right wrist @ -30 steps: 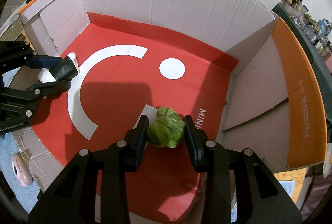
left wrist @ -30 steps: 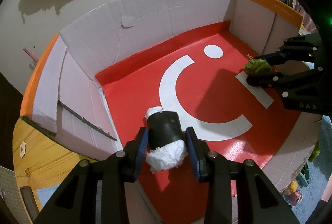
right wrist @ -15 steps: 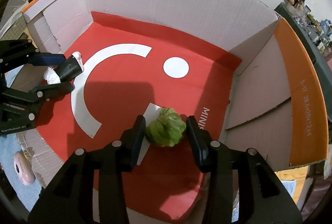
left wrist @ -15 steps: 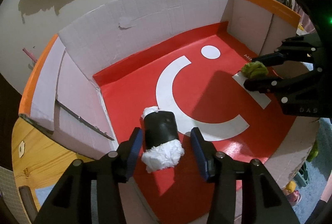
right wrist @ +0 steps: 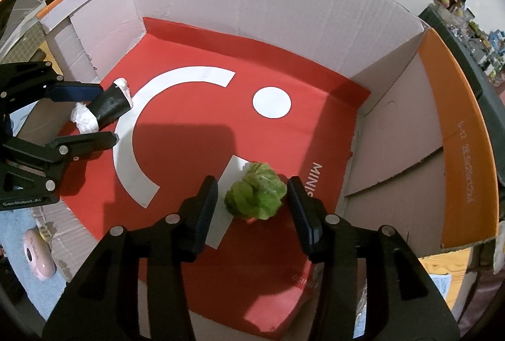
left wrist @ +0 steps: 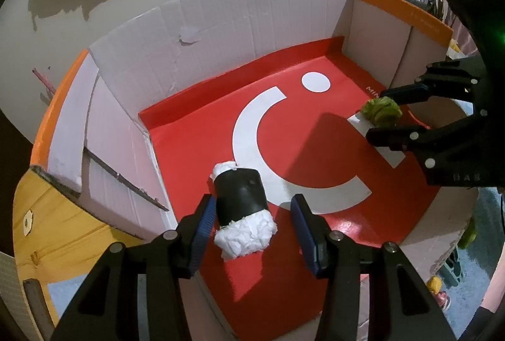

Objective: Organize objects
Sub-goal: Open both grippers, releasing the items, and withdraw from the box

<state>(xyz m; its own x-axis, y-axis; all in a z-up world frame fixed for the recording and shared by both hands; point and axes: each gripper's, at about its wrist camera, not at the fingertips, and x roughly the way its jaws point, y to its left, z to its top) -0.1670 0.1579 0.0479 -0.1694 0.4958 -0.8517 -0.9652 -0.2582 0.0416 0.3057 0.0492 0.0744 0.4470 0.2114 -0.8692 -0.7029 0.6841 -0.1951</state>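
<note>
The black-wrapped roll with white crumpled ends [left wrist: 242, 208] is seen lying on the red floor of the cardboard box [left wrist: 221, 34], at about 6 o'clock in the left wrist view and close to the box's side wall at 9 o'clock. The green leafy ball [right wrist: 256, 192] is set on the same floor near 6 o'clock in the right wrist view, partly on a white printed patch, with the right-hand wall at 3 o'clock.

A second ago both items were pinched between the blue pads; now they are released. The left gripper [left wrist: 254, 225] is spread, a gap being visible beside the roll on the right pad's side, while the left pad is just beside or barely touching it. The right gripper [right wrist: 252, 203] is likewise spread, with clear space left on both sides of the green ball. From the left view the right gripper is found at 3 o'clock, and from the right view the left gripper at 9 o'clock, the two items being well apart across the white arc logo [right wrist: 148, 126].

It is judged that this pair of placements is finished: both objects rest in the box unsupported. Withdrawal of both tools, straight back and up so that neither item is nudged, is what seems called for next.
</note>
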